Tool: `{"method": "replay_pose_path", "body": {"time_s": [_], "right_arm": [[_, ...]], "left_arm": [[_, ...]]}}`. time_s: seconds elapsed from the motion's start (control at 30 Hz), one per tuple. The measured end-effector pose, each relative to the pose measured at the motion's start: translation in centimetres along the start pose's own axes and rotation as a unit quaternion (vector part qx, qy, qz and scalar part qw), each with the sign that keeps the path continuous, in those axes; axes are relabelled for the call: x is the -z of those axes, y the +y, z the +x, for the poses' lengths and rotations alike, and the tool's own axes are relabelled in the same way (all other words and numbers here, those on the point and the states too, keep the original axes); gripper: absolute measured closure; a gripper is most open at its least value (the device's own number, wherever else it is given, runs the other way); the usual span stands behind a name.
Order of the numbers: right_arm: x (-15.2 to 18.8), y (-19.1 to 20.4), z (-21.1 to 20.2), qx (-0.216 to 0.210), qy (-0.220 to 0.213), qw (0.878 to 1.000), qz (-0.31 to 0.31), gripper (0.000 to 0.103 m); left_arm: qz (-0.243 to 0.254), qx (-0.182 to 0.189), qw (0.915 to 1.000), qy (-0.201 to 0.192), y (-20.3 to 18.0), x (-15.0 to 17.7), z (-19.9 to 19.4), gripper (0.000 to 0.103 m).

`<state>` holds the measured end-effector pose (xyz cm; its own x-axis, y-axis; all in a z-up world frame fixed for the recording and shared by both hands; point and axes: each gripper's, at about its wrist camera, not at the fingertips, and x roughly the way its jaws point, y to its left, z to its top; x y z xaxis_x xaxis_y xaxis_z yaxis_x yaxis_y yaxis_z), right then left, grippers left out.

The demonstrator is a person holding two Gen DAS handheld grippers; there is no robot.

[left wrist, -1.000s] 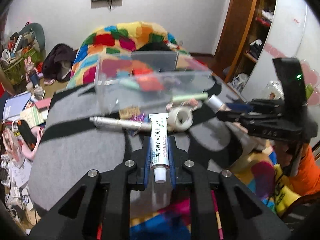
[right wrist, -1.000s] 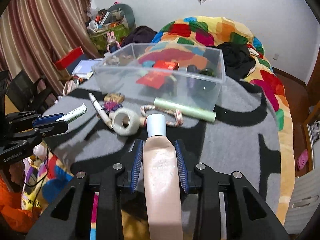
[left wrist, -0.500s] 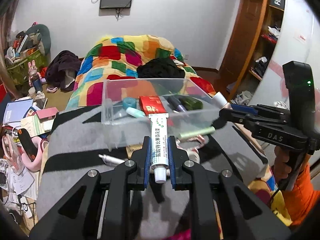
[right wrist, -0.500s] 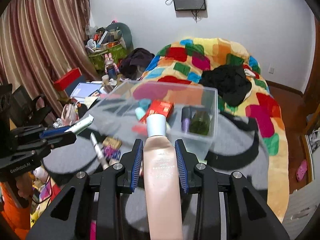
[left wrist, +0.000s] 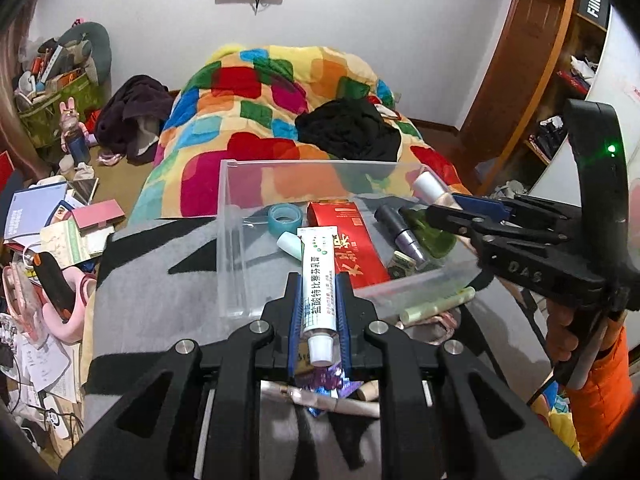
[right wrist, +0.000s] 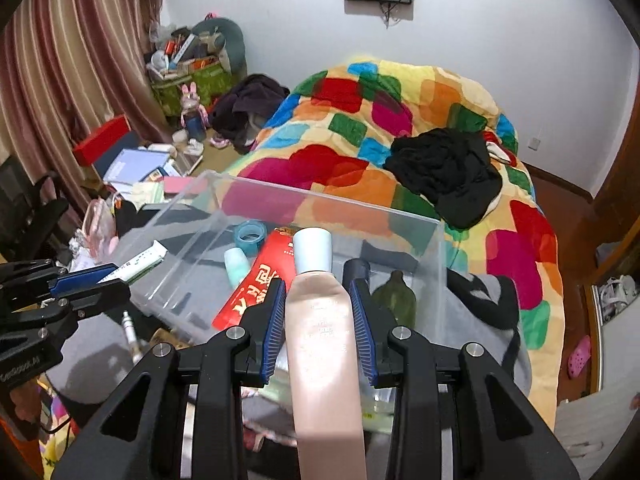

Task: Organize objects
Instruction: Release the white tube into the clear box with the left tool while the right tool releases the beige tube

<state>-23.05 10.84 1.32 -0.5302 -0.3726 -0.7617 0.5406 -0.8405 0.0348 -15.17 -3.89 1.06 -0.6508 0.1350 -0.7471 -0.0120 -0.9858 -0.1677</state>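
- Your left gripper (left wrist: 319,300) is clamped on a white ointment tube (left wrist: 317,280), cap toward the camera, its far end over the near wall of the clear bin (left wrist: 232,240).
- Inside the bin lie a blue tape roll (left wrist: 283,218), a red packet (left wrist: 347,242) and a dark green bottle (left wrist: 434,234).
- Your right gripper (right wrist: 320,312) grips a pink tube (right wrist: 322,336), its white cap reaching over the bin's near wall.

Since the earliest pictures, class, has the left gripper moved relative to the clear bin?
Yes. The left gripper with its ointment tube has advanced over the clear bin's near wall.
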Motion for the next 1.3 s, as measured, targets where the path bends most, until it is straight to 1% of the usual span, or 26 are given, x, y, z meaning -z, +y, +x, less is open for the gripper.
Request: {"method": "replay_pose_path", "body": {"time_s": [0.1, 0.27, 0.5, 0.57, 0.63, 0.7, 0.73, 0.8, 0.87, 1.03, 1.17, 1.23, 1.3], "right_arm": [[-0.2, 0.6, 1.2, 0.000, 0.013, 1.000, -0.010, 0.073], [-0.2, 1.1, 2.2, -0.015, 0.029, 0.999, -0.017, 0.073], [0.3, 1.2, 2.4, -0.027, 0.038, 0.999, -0.016, 0.073], [0.4, 1.2, 2.2, -0.025, 0.037, 0.999, -0.014, 0.073], [0.4, 1.3, 1.6, -0.022, 0.032, 0.999, -0.016, 0.073], [0.4, 1.6, 0.8, -0.019, 0.022, 0.999, -0.023, 0.072], [0.3, 1.8, 0.4, -0.018, 0.016, 0.999, -0.027, 0.071], [0.6, 2.1, -1.1, -0.017, -0.003, 0.999, -0.037, 0.063], [0.9, 2.3, -2.1, -0.019, -0.015, 0.999, -0.040, 0.059], [2.5, 2.2, -4.4, -0.029, -0.033, 0.998, -0.038, 0.055], [4.4, 1.6, -5.7, -0.034, -0.041, 0.998, -0.026, 0.049], [5.4, 1.4, -6.1, -0.030, -0.044, 0.998, -0.022, 0.048], [6.3, 1.3, -6.3, -0.030, -0.044, 0.998, -0.017, 0.046]], "left_arm": [[-0.004, 0.001, 0.9999, 0.009, 0.0, -0.4, 0.9, 0.088], [-0.008, 0.001, 0.9997, 0.022, 0.0, -0.7, 1.9, 0.088], [-0.003, 0.005, 0.9999, 0.012, -0.4, -0.8, 1.0, 0.087], [0.002, 0.003, 1.0000, 0.007, -0.7, -0.8, 0.6, 0.084], [0.006, 0.002, 1.0000, -0.002, -0.9, -0.7, 0.0, 0.073], [0.008, 0.001, 0.9999, -0.010, -1.1, -0.5, -0.6, 0.067], [0.011, 0.000, 0.9998, -0.015, -1.2, -0.4, -1.0, 0.065], [0.014, -0.001, 0.9997, -0.022, -1.4, -0.2, -1.6, 0.064], [0.019, -0.005, 0.9993, -0.031, -1.7, 0.1, -2.4, 0.060], [0.035, -0.013, 0.9979, -0.053, -2.4, 1.2, -4.2, 0.044], [0.044, -0.016, 0.9974, -0.054, -2.8, 2.7, -5.0, 0.040], [0.041, -0.021, 0.9976, -0.050, -2.7, 3.7, -5.0, 0.035], [0.038, -0.028, 0.9979, -0.045, -2.5, 4.5, -4.8, 0.035]]}}
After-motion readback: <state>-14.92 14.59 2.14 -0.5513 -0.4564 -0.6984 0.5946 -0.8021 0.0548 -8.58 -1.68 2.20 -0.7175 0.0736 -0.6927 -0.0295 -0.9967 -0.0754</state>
